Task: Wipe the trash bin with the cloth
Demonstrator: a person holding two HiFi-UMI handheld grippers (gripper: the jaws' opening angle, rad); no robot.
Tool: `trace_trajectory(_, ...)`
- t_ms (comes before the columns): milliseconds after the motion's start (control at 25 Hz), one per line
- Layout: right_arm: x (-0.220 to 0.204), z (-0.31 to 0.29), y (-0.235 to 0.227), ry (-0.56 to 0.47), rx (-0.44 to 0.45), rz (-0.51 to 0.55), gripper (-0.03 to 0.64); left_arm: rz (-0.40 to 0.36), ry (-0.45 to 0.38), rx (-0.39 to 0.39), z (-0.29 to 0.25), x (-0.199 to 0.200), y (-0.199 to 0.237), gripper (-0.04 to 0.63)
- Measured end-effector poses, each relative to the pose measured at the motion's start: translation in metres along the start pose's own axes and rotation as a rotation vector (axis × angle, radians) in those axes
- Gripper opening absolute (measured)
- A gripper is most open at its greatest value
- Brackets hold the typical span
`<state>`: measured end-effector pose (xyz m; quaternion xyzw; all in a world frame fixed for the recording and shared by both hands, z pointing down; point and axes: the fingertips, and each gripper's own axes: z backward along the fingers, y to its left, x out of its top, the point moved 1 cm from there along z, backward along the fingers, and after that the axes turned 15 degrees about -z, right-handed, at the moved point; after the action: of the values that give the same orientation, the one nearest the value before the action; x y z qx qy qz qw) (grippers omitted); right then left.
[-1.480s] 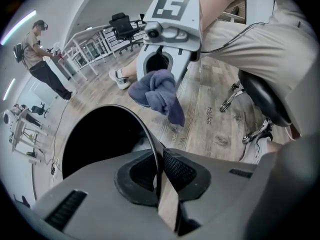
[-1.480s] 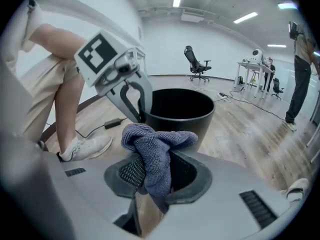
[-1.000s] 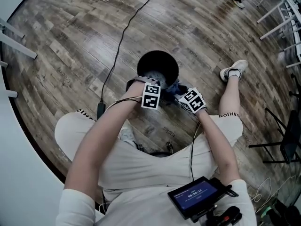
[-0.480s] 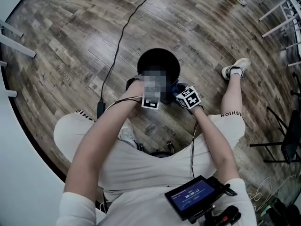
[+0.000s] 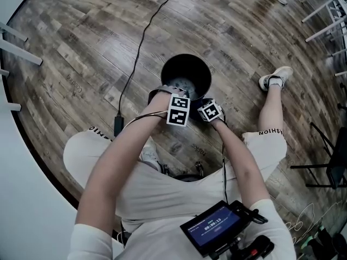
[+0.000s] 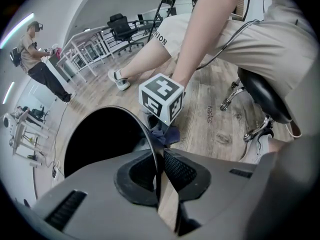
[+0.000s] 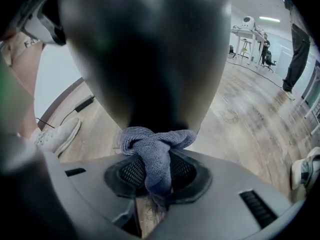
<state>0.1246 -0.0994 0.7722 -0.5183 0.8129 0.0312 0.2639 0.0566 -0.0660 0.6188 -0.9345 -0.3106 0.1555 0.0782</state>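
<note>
The black trash bin (image 5: 186,75) stands on the wood floor in front of my knees. My left gripper (image 5: 172,95) is shut on its thin near rim (image 6: 150,139), which runs between the jaws of the left gripper (image 6: 159,176). My right gripper (image 5: 204,104) sits low beside the bin's near right side, shut on a blue-grey cloth (image 7: 155,154). The bunched cloth presses against the bin's dark outer wall (image 7: 145,49). From the left gripper view the cloth (image 6: 167,134) shows under the right gripper's marker cube (image 6: 161,96).
A black cable (image 5: 135,53) runs across the floor to an adapter (image 5: 117,126) left of the bin. My shoe (image 5: 274,80) lies to the right, my stool's base (image 6: 250,129) behind. White frames (image 5: 325,10) stand far right. A person (image 6: 37,59) stands far off.
The right gripper has dropped down along the bin's near side with the cloth, its cube now lower and closer to the bin. The left gripper has stayed on the rim.
</note>
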Motion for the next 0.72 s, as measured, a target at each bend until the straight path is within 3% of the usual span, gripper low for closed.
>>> trace_trajectory(240, -0.027, -0.040, -0.001, 0.115, -0.056, -0.009, 0.109, -0.004, -0.002, 0.002, 0.000, 0.001, 0.001, 0.041)
trace_trajectory(400, -0.028, -0.036, -0.001, 0.164, -0.084, -0.015, 0.109, -0.003, -0.001, 0.004, 0.001, 0.001, 0.002, 0.041)
trace_trajectory(720, -0.013, 0.027, 0.020, 0.085, -0.008, 0.035, 0.109, -0.008, 0.001, 0.021, 0.001, 0.000, -0.001, 0.042)
